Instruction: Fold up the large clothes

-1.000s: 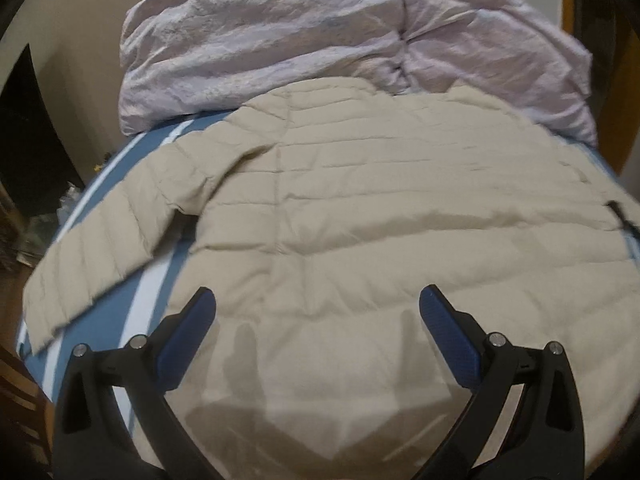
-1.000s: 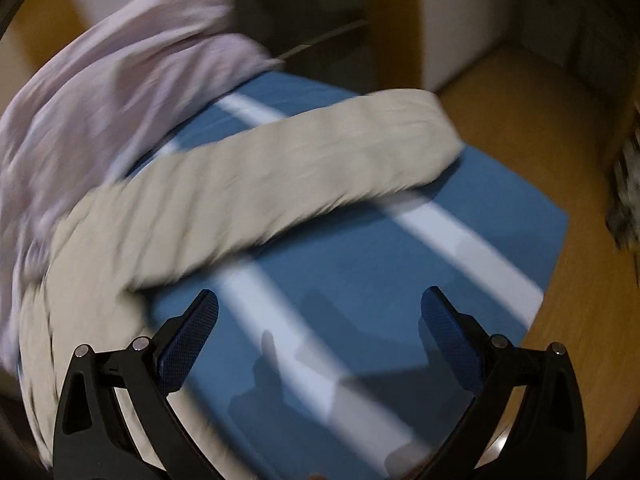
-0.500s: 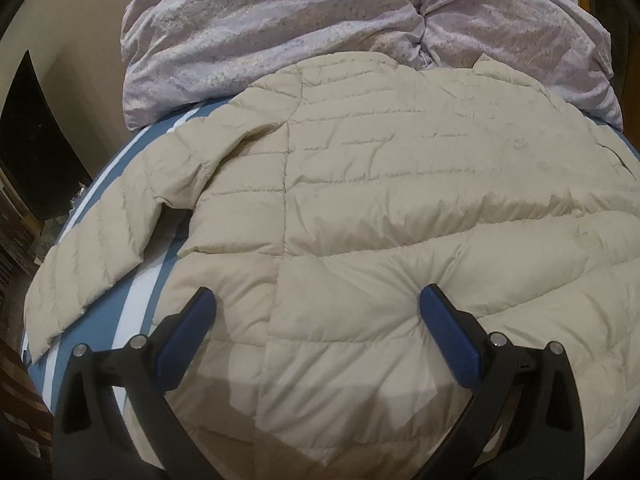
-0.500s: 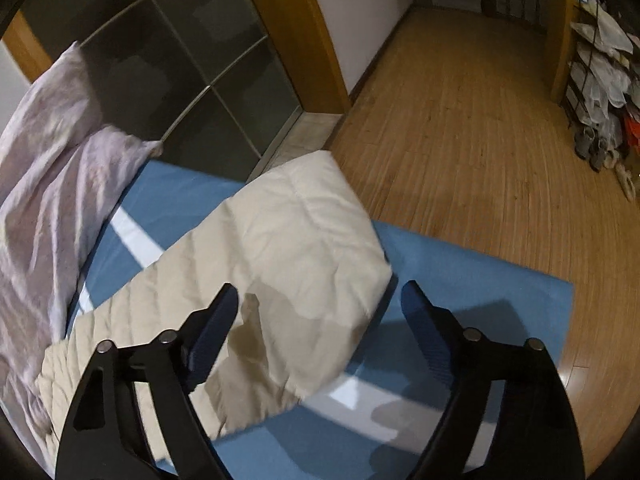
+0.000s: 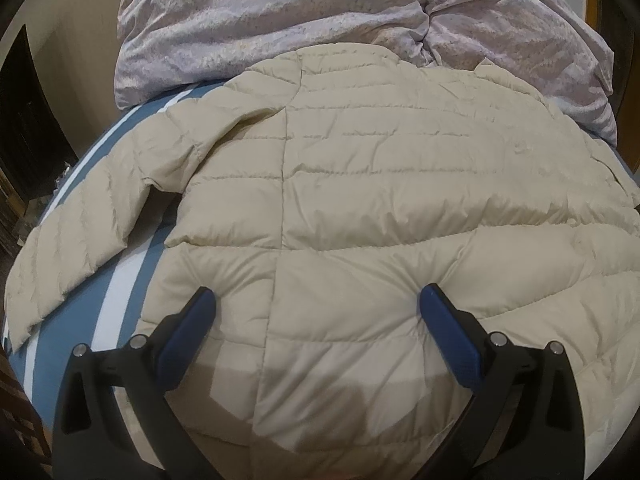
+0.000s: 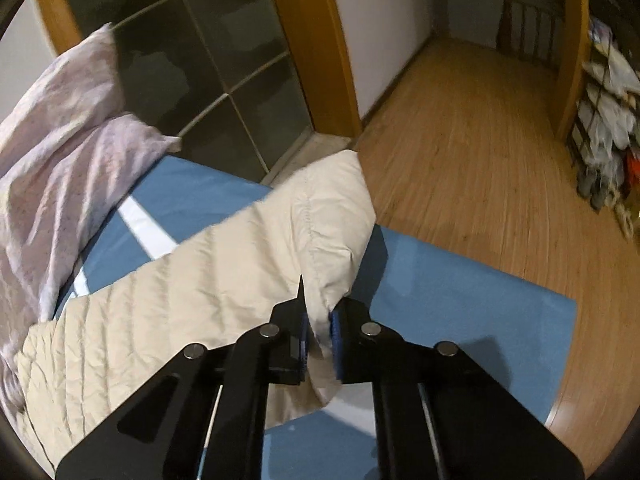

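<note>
The jacket (image 5: pixel 360 200) lies flat on the bed (image 6: pixel 460 280), back up, collar toward the quilt (image 5: pixel 320 12). Its right sleeve (image 6: pixel 224 264) runs long and straight out from the body toward the bed's far corner, cuff end at my right fingers (image 6: pixel 318 330), so that hand is the nearer one for folding it in. They have just been closing and now pinch the cuff edge. My left fingers (image 5: pixel 316 300) stand wide apart, angled down, pressing on the hem area, gripping nothing.
</note>
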`<control>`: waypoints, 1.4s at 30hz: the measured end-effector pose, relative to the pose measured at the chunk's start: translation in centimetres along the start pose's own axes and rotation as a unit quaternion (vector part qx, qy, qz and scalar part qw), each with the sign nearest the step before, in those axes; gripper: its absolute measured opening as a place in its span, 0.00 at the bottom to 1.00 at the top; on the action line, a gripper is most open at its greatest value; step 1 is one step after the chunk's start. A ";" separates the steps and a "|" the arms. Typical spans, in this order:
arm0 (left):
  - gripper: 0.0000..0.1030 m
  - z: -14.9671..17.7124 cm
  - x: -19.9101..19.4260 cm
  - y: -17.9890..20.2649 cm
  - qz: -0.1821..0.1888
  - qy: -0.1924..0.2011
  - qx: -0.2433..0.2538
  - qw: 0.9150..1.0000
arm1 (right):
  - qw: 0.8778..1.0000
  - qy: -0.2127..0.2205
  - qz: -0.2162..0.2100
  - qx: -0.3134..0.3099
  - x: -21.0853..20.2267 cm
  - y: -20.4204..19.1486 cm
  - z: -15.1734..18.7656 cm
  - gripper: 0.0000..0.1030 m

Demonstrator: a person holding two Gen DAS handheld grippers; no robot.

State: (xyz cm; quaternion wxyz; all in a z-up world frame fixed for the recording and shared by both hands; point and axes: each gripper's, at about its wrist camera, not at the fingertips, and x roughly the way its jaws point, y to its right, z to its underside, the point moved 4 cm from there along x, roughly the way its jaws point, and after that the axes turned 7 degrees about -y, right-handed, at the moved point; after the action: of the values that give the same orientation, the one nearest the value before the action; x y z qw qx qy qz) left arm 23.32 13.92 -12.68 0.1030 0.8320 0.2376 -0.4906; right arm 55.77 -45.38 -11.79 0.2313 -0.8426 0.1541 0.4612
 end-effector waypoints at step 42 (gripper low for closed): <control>0.98 -0.1 0.1 -0.4 0.018 -0.005 -0.010 1.000 | 0.848 -0.122 -0.277 -0.435 -10.9 -39.3 33.5 0.08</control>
State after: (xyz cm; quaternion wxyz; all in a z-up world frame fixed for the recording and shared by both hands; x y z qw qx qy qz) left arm 23.21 14.32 -12.69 0.1215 0.8325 0.2270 -0.4906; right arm 44.98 6.20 -8.43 -0.0238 -0.8016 -0.3315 0.4970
